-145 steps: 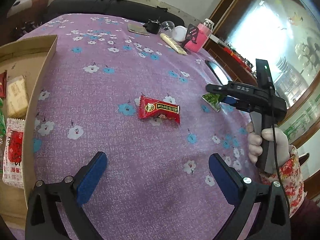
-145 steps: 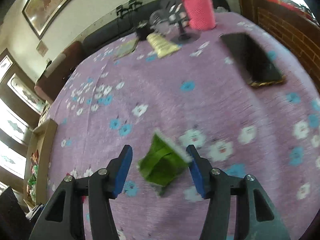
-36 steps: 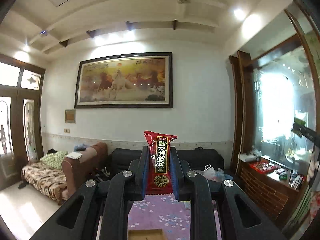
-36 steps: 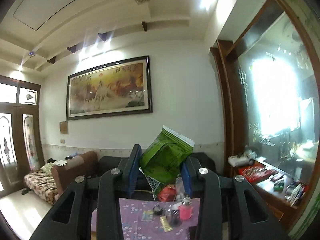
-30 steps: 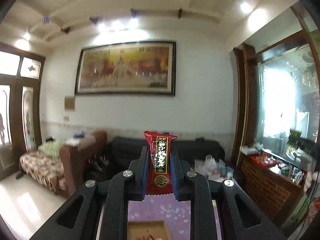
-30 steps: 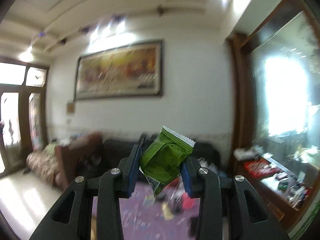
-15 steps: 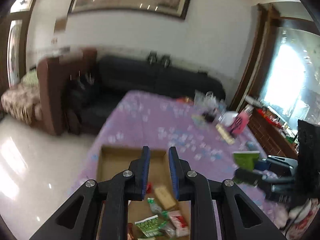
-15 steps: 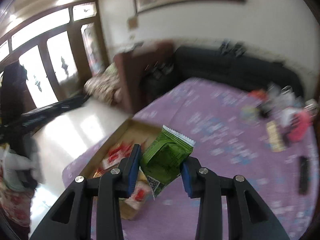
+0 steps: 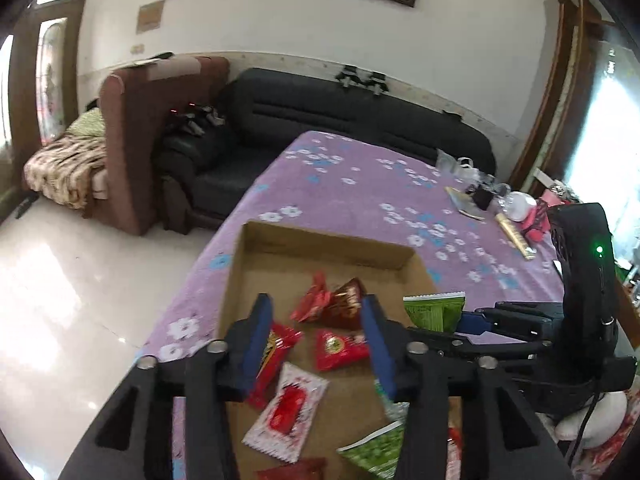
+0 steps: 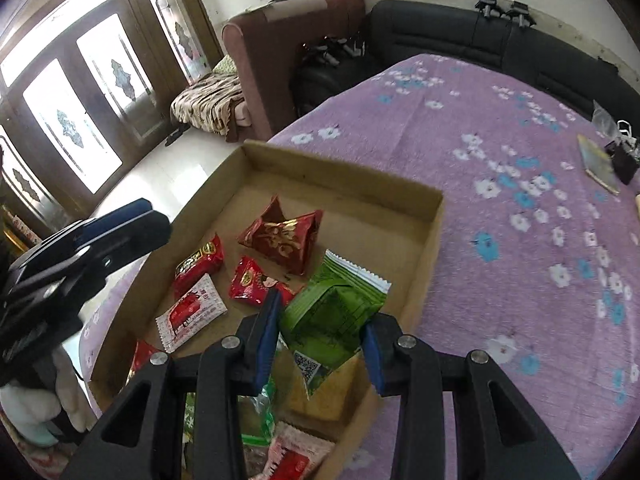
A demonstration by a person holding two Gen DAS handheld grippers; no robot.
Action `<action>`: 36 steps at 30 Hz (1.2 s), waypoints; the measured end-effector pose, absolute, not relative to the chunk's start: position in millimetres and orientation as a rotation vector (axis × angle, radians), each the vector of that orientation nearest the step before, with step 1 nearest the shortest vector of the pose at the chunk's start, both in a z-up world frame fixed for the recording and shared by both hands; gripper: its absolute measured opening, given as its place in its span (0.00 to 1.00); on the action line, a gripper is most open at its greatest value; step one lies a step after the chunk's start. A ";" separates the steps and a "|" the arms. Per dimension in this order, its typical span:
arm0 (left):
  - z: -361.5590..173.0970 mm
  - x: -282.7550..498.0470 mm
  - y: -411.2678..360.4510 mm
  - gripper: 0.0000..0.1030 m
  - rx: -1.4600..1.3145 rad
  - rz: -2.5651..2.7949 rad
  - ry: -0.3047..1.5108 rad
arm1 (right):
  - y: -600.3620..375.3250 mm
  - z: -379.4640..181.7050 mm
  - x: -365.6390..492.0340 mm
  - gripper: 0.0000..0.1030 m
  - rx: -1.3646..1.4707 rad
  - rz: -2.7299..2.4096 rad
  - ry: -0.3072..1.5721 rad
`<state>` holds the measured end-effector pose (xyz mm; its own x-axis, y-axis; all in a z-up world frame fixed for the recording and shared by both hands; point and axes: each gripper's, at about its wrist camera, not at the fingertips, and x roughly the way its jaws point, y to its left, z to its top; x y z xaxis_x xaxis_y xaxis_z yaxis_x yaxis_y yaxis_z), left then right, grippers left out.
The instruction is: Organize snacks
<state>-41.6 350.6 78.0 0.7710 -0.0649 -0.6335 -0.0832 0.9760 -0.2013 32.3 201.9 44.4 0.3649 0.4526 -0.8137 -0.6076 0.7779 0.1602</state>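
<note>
A shallow cardboard box (image 9: pixel 332 248) (image 10: pixel 434 224) sits on the purple flowered tablecloth and holds several snack packets. My left gripper (image 9: pixel 316 340) hangs open and empty above the box, over a long red packet (image 9: pixel 274 356) (image 10: pixel 199 263) and a small red packet (image 9: pixel 338 350) (image 10: pixel 252 282). My right gripper (image 10: pixel 320 338) is shut on a green snack packet (image 10: pixel 334 308) and holds it above the box's right half; the green packet also shows in the left wrist view (image 9: pixel 434 312). The left gripper appears at the left of the right wrist view (image 10: pixel 120 224).
More packets lie in the box: a dark red folded one (image 10: pixel 286 236), a white-and-red one (image 10: pixel 190 312) and green ones (image 9: pixel 372 450). Small items stand at the table's far right (image 9: pixel 500 208). A black sofa (image 9: pixel 340 116) and a brown armchair (image 10: pixel 288 48) stand behind the table.
Both grippers swung down from facing the wall to above the box. The left gripper opened and its red packet now lies in the box. The right gripper still holds the green packet.
</note>
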 end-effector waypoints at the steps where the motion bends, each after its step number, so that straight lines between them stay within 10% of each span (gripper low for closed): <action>1: 77.3 -45.2 351.5 0.54 -0.225 0.026 0.686 | 205.5 43.1 29.5 0.35 -0.186 0.695 0.988; 12: 74.1 -76.4 358.6 0.79 -0.173 0.194 0.643 | 244.4 30.4 8.7 0.36 -0.259 0.759 1.005; 36: 101.2 -117.6 307.3 0.88 -0.090 0.202 0.593 | 152.5 75.0 -31.4 0.55 -0.175 0.670 0.854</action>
<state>-117.6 307.3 101.2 0.8100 0.1635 -0.5631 -0.2149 0.9763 -0.0256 -31.4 152.5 75.0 0.4678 0.4753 -0.7451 -0.6100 0.7837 0.1169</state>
